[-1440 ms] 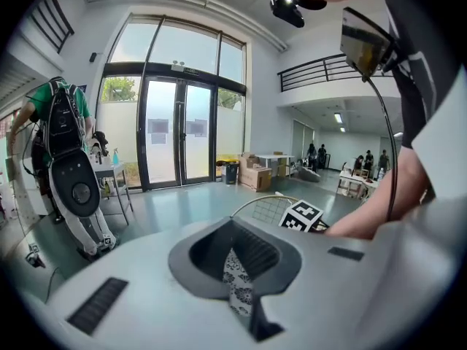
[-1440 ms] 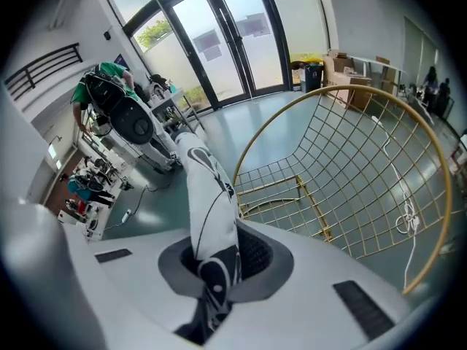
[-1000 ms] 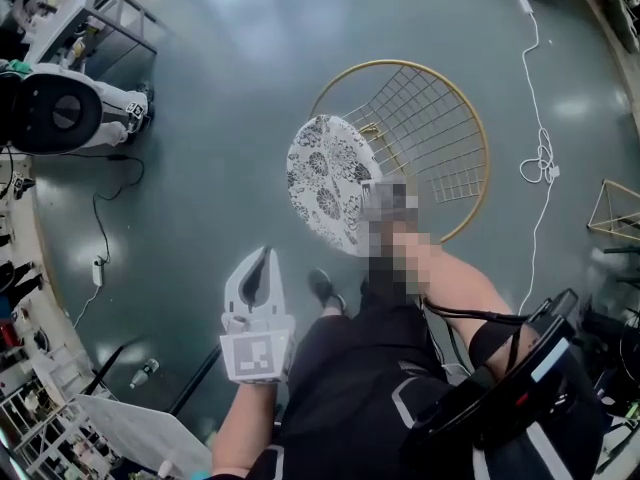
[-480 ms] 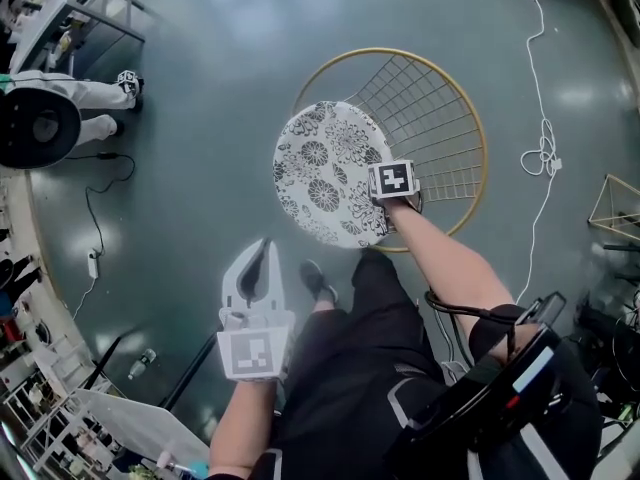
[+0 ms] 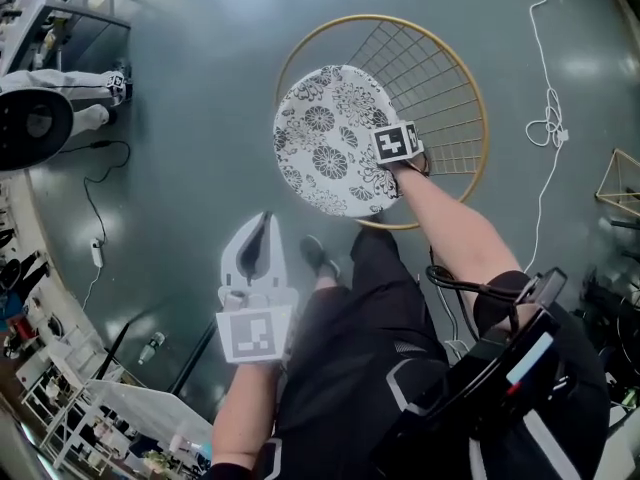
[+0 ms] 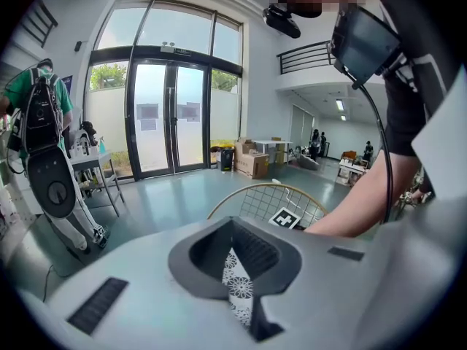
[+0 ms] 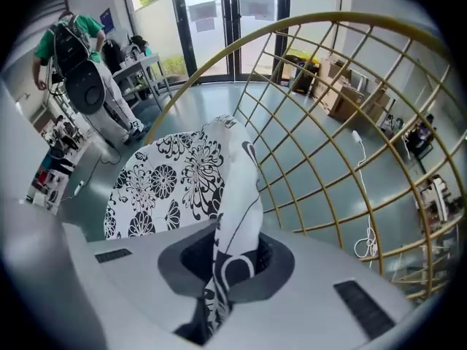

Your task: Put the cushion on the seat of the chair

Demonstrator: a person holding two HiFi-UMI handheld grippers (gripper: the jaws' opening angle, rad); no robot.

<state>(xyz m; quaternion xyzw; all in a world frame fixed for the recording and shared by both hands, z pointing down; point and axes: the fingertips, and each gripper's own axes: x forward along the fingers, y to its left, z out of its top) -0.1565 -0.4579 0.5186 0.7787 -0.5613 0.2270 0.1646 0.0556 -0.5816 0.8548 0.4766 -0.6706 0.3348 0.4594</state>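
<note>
Right gripper [image 7: 222, 265] fingers pinch the round cushion [image 5: 330, 138] at 4 o'clock, face-up over the chair [image 5: 481, 118]; left gripper [image 5: 258, 238] fingers together, empty.

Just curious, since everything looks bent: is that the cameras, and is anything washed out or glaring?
Left gripper view: lens bows the doors, daylight there washed out. Right gripper view: chair rim bulges, cushion sharp. Head view: pale glare on floor.

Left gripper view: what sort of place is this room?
Probably a large lab or workshop hall: tall glass doors, a balcony railing above, and cardboard boxes standing on the bare floor.
</note>
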